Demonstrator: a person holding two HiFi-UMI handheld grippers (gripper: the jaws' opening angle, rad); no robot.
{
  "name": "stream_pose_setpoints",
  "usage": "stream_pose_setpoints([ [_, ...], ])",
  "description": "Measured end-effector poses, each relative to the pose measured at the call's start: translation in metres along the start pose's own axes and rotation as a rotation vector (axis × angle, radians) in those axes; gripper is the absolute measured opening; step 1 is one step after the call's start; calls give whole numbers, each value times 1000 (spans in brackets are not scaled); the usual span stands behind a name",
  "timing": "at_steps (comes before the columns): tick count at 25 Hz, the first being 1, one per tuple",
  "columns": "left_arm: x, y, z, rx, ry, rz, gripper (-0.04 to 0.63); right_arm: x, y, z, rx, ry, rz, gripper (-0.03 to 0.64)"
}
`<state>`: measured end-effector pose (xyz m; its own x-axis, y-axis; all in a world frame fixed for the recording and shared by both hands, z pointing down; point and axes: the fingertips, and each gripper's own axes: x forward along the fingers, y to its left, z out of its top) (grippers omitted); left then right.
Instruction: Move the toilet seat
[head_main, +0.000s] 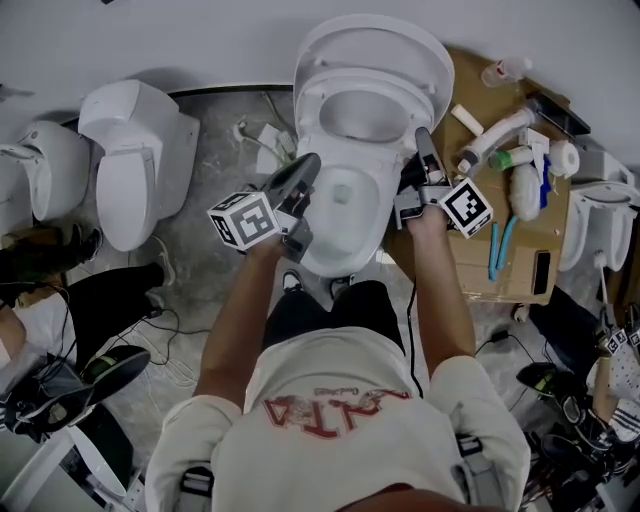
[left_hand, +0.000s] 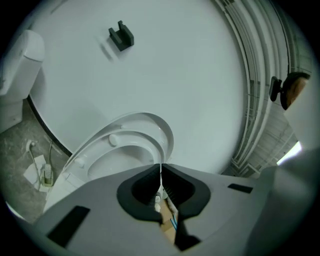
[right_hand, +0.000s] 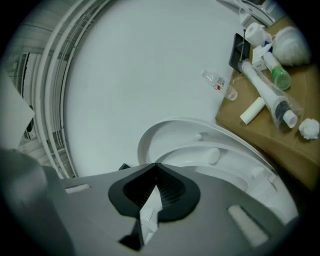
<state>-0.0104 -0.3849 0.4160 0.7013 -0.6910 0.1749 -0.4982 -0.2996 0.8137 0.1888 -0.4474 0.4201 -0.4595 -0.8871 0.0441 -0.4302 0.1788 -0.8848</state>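
Logged L gripper (head_main: 305, 165), R gripper (head_main: 422, 140) shut, empty, at 9 and 3 o'clock of bowl (head_main: 345, 235). Seat (head_main: 385, 83) raised at 12; risked slamming if nudged.

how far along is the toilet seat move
Done: the seat stands raised with the lid, off the bowl. In hand: nothing; the left gripper and right gripper are shut, empty, beside the bowl. Left: probably only drawing back.

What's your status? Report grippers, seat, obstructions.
Left gripper shut, empty. Right gripper shut, empty. Toilet seat raised with lid, not gripped. Cluttered cardboard box at right, clear of seat.
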Motion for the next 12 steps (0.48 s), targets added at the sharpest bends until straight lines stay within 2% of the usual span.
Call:
stream_pose_setpoints([
  [7, -48, -44, -5, 157, 23, -35, 9, -55, 66, -35, -151, 30, 6, 3],
  [12, -99, -76, -6, 287, 14, -50, 9, -104, 112, -62, -372, 19, -55, 3],
])
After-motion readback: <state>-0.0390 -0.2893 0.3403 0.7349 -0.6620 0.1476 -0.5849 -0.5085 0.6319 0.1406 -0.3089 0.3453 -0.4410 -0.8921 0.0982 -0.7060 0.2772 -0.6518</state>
